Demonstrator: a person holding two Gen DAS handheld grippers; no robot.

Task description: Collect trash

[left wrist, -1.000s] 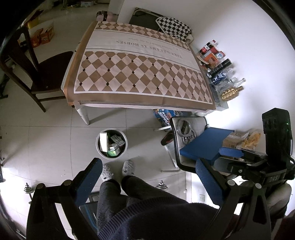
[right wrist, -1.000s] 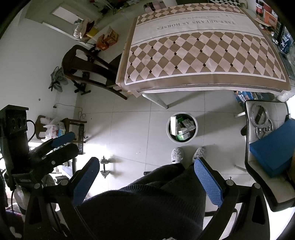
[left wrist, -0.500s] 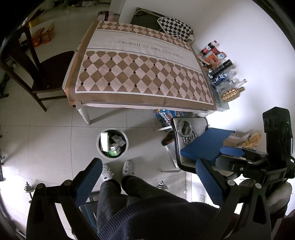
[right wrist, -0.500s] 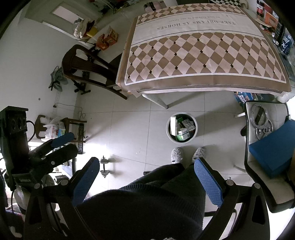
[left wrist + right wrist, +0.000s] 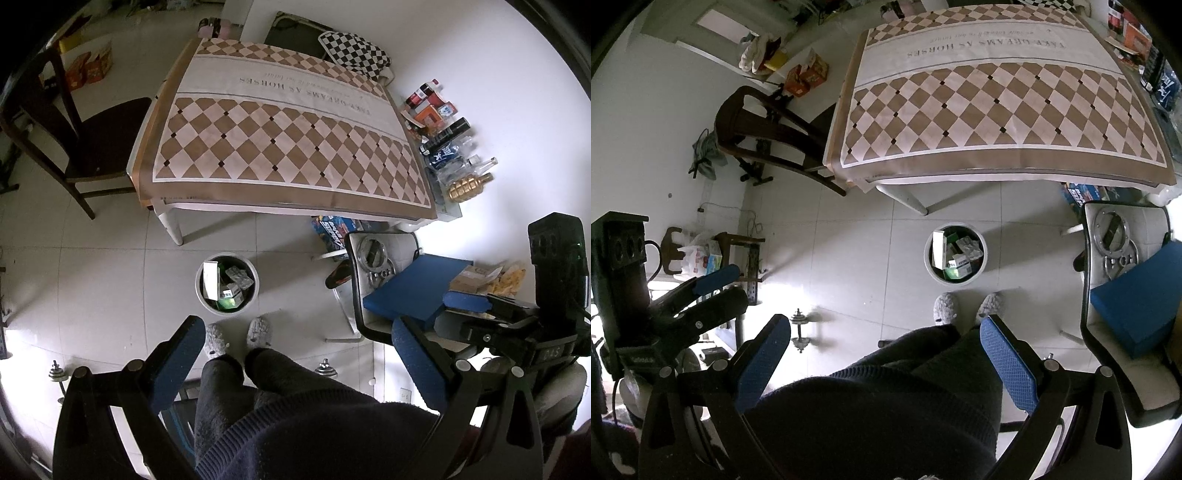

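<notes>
Both my tongs are up high, looking down past my legs. Left gripper (image 5: pixel 295 365) is spread wide with nothing between the blue pads; right gripper (image 5: pixel 886 362) is the same, wide and empty.

The trash sits in the bin (image 5: pixel 201 291) on the tiled floor, just in front of my slippers (image 5: pixel 238 334), near the table leg (image 5: pixel 173 229). Inside it: a white carton (image 5: pixel 210 278) standing on end, a blister pack (image 5: pixel 240 275) and a green box (image 5: pixel 229 301), packed touching each other. The checked tablecloth (image 5: pixel 288 147) is bare in both views.

Only the left view shows the bottles and boxes (image 5: pixel 443 144) along the wall beside the table, plus a gold grenade-shaped bottle (image 5: pixel 467 188). It also catches the right gripper from the side, over the blue box (image 5: pixel 410 291) on the chair seat.

Only the right view shows the dark wooden chair (image 5: pixel 768 125) in full, a dumbbell (image 5: pixel 799 332) on the floor, a door (image 5: pixel 713 22) and a bag (image 5: pixel 698 254) at the left wall. The left gripper appears there side-on, at the left edge.
</notes>
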